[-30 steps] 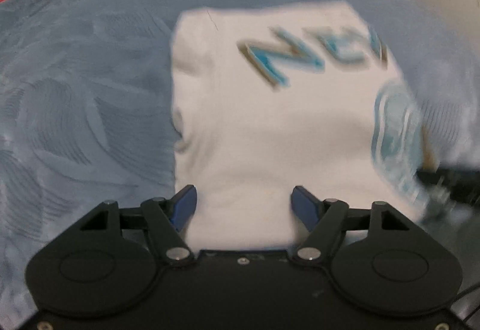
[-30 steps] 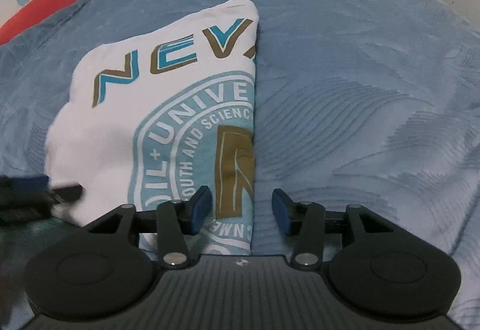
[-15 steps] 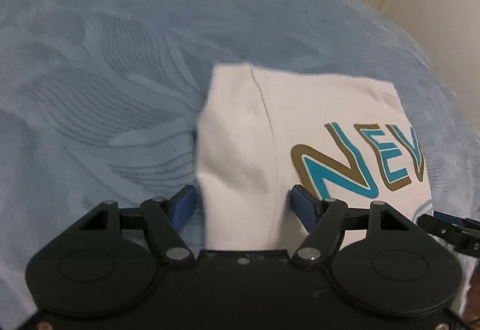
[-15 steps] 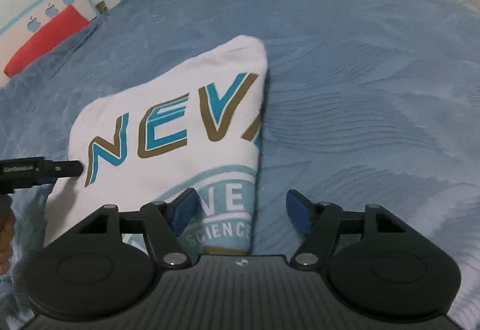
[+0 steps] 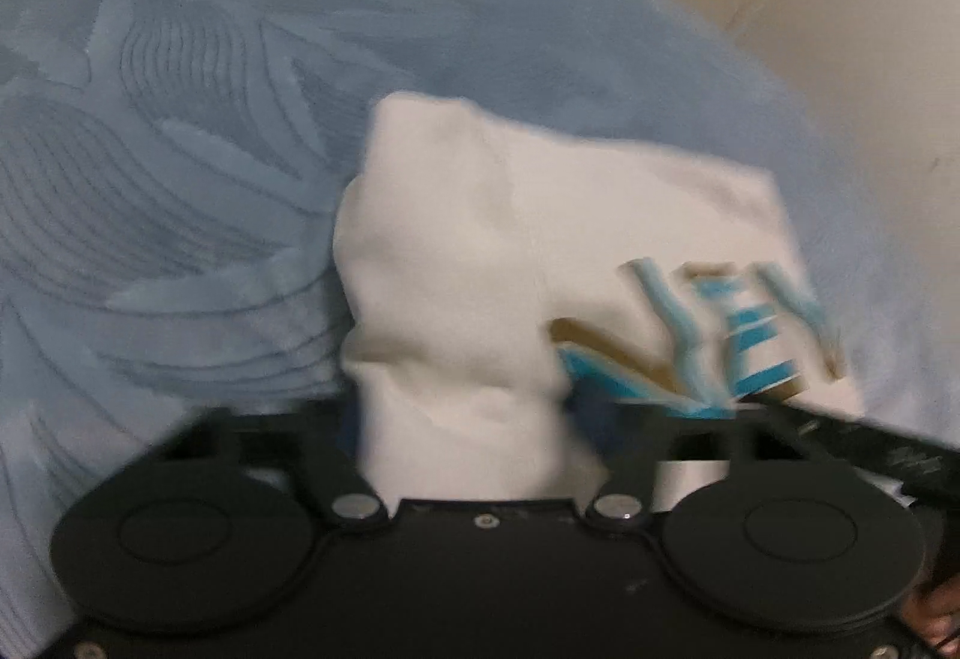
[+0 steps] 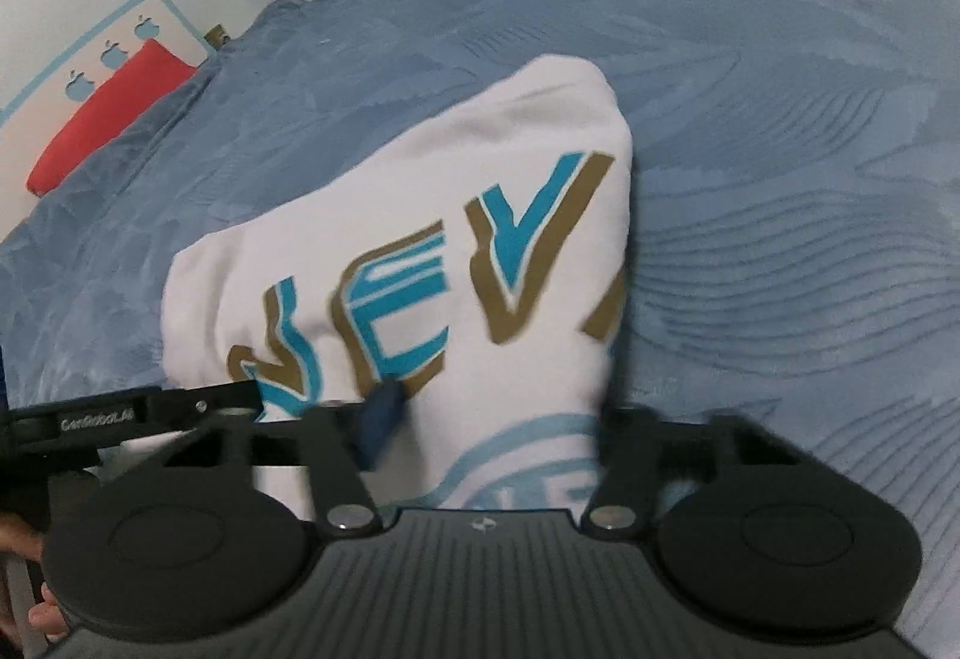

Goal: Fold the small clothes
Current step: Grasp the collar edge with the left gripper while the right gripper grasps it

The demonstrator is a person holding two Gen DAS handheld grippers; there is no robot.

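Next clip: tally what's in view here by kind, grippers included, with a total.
White printed T-shirt: 1
Blue bedspread: 1
Red pillow: 1
Grippers: 2, the left gripper and the right gripper, each closed on a bunch of the T-shirt
Total: 5

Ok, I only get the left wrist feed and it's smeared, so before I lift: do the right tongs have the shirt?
Observer: Yes. The right tongs have just been closing, with the folded edge of the white T-shirt bunched between them.
Operator: Anything printed under them?
Observer: A pale blue round emblem, below the letters.
Operator: Anything else on the bed?
Observer: A red pillow at the far left end of the blue bedspread.
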